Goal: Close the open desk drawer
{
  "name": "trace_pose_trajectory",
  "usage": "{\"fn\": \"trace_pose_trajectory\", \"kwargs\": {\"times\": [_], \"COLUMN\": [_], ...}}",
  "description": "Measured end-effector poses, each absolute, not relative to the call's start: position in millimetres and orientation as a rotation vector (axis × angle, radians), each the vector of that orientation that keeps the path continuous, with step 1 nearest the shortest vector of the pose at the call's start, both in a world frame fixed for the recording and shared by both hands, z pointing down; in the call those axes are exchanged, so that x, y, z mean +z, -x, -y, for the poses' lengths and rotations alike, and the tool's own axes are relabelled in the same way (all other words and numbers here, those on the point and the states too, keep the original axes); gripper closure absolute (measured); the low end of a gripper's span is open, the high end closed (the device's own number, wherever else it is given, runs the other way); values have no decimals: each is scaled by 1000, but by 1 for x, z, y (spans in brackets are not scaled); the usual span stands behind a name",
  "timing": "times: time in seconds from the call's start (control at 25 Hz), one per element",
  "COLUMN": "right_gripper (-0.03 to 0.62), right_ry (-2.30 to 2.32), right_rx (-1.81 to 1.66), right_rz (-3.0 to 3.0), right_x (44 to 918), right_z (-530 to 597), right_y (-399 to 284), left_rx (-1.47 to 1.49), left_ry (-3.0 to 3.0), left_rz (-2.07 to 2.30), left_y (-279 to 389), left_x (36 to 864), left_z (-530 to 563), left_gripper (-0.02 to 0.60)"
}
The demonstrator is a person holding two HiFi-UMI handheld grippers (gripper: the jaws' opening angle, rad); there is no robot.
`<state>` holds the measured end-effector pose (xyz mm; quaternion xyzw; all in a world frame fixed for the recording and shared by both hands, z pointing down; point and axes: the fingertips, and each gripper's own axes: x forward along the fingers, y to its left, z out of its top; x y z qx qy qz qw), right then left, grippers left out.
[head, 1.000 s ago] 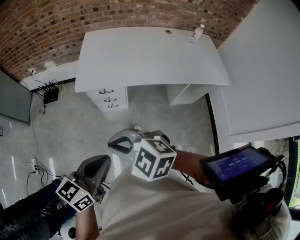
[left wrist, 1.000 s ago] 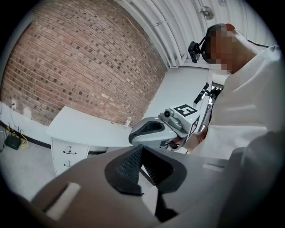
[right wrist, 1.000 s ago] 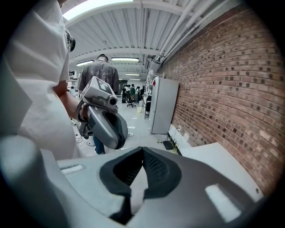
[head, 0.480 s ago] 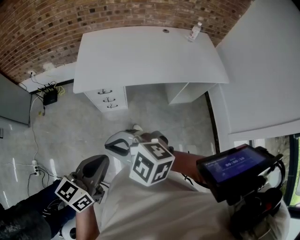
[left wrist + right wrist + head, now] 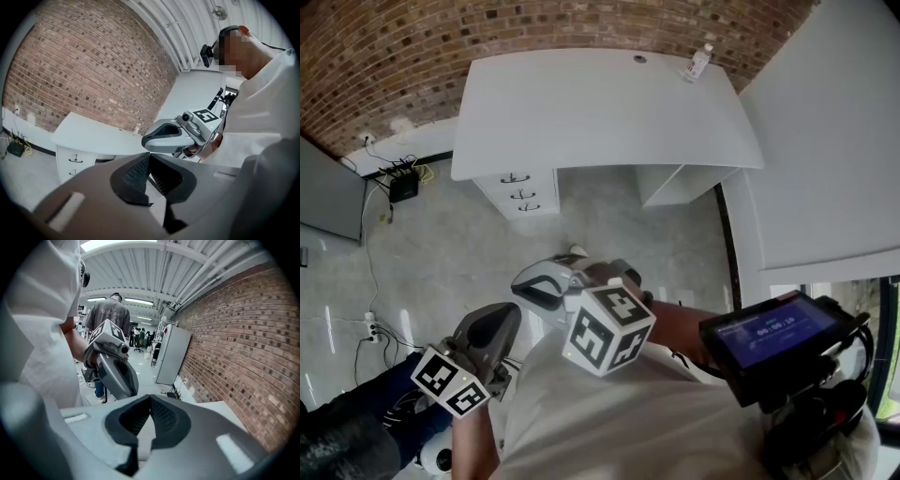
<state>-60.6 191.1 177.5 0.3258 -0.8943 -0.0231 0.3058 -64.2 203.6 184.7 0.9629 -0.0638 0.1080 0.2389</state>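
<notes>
White desk [image 5: 600, 103]; red-brown brick wall [image 5: 394, 37]

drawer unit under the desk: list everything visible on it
The white drawer unit stands upright on the grey floor under the desk's left end, its top tucked beneath the overhanging desktop. It looks like painted or laminated board. It has three stacked fronts, each with a small dark curved handle. The fronts look about flush from the head view; whether one is open cannot be told. Nothing else touches it.
</notes>
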Motion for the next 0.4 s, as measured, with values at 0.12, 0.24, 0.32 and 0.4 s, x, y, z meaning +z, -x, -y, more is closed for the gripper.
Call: {"fn": "trace_pose_trajectory", "kwargs": {"times": [0.12, 0.24, 0.32, 0.4], "right_gripper": [591, 591, 591, 591], "right_ry": [-862, -855, -848, -840], "right_rx": [-53, -53, -57, -62], "right_rz": [2354, 2349, 2351, 2352], "right_x": [179, 181, 182, 184], "right_z": [-192, -190, -188, -186], "right_y": [58, 58, 62, 65], "left_rx": [288, 271, 260, 252], "left_ry": [-2636, -2631, -2626, -2625], "left_rz": [166, 173, 182, 192], "left_y": [62, 64, 67, 70], "left_x": [184, 182, 181, 182], "left_z": [-204, -201, -198, -195], "left_gripper": [577, 577, 577, 577]}}
